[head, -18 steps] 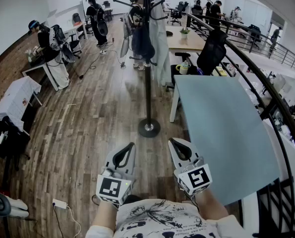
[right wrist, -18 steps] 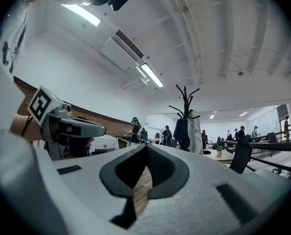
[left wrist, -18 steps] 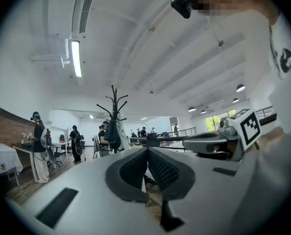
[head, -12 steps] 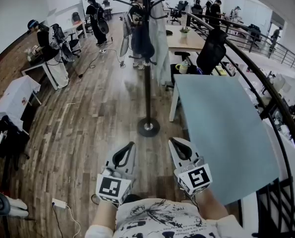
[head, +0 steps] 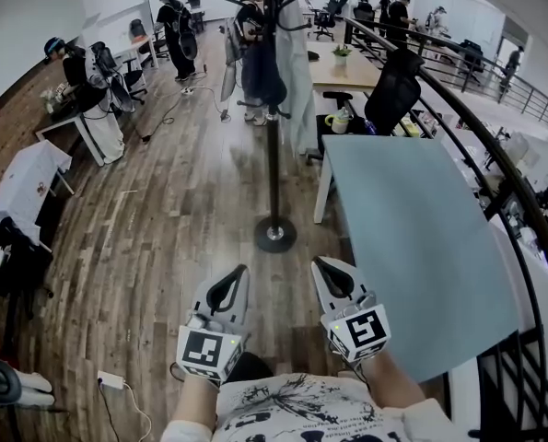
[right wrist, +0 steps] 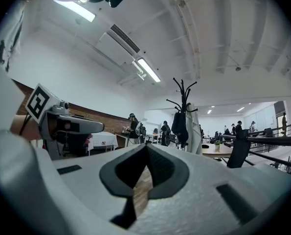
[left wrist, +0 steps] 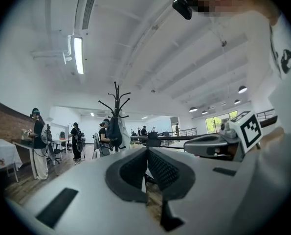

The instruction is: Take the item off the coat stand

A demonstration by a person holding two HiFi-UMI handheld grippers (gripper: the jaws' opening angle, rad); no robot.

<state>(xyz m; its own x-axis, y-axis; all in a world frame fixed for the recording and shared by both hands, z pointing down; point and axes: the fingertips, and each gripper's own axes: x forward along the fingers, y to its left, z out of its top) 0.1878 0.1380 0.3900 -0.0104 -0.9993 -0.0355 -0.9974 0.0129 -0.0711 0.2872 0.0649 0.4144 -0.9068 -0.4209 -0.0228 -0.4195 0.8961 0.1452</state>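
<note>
Wood-plank floor point(head: 172, 219); brick wall point(head: 6, 127) far left; pale-blue table point(head: 412, 238) right, black railing point(head: 495, 166) beyond; white ceiling, strip light point(left wrist: 78, 55).

No words or numbers can be read anywhere in here. The cube point(head: 206, 351) on the left gripper point(head: 239, 270) and the cube point(head: 363, 330) on the right gripper point(head: 318, 263) carry only black-and-white square patterns, no letters. The dark print on the person's white shirt point(head: 292, 408) is too blurred to read.
</note>
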